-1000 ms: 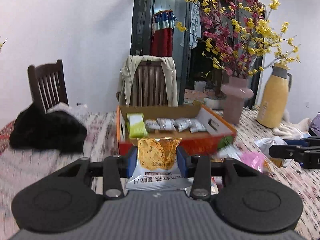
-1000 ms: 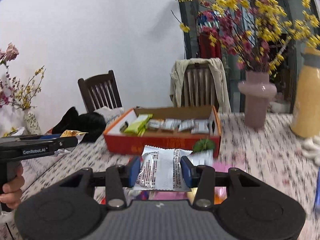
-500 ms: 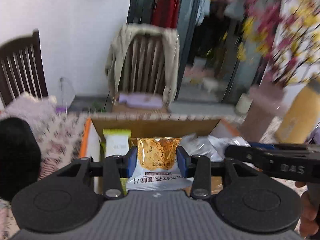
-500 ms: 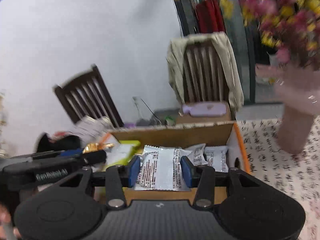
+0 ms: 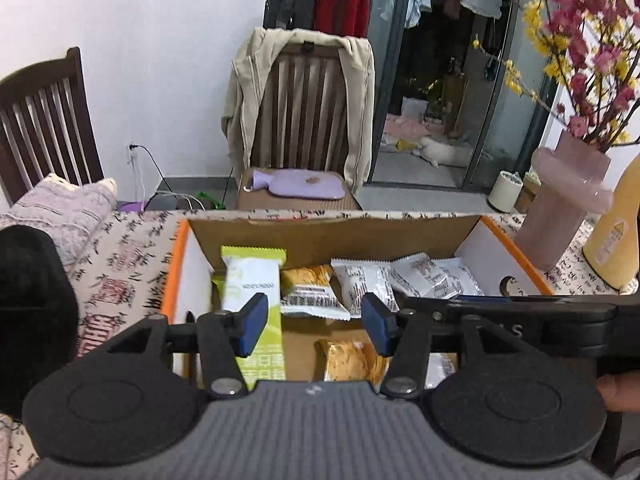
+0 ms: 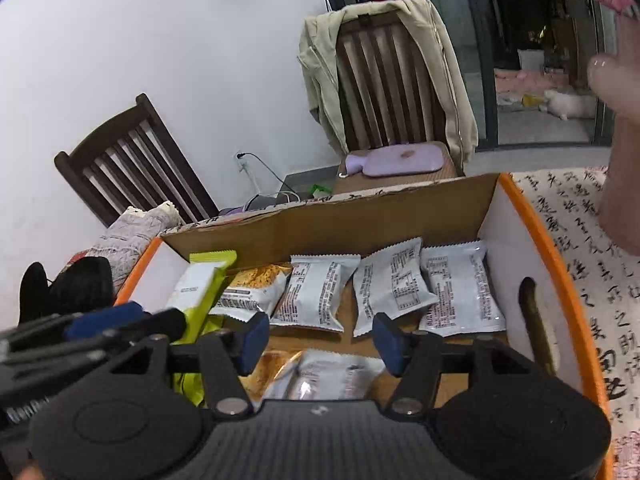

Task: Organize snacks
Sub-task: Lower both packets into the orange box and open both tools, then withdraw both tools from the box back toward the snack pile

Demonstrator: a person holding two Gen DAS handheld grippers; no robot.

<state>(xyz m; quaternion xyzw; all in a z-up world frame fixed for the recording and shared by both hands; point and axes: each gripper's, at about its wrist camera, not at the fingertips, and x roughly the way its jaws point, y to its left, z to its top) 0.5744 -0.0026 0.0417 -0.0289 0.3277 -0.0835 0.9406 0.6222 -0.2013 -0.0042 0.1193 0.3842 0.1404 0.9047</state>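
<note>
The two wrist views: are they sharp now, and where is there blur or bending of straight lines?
Left wrist view: sharp over the cardboard box and the left tool; the door frame bows from the fisheye. Right wrist view: the snack packets and the right tool are crisp, while the pink vase at the right edge is soft and the left tool is smeared.
</note>
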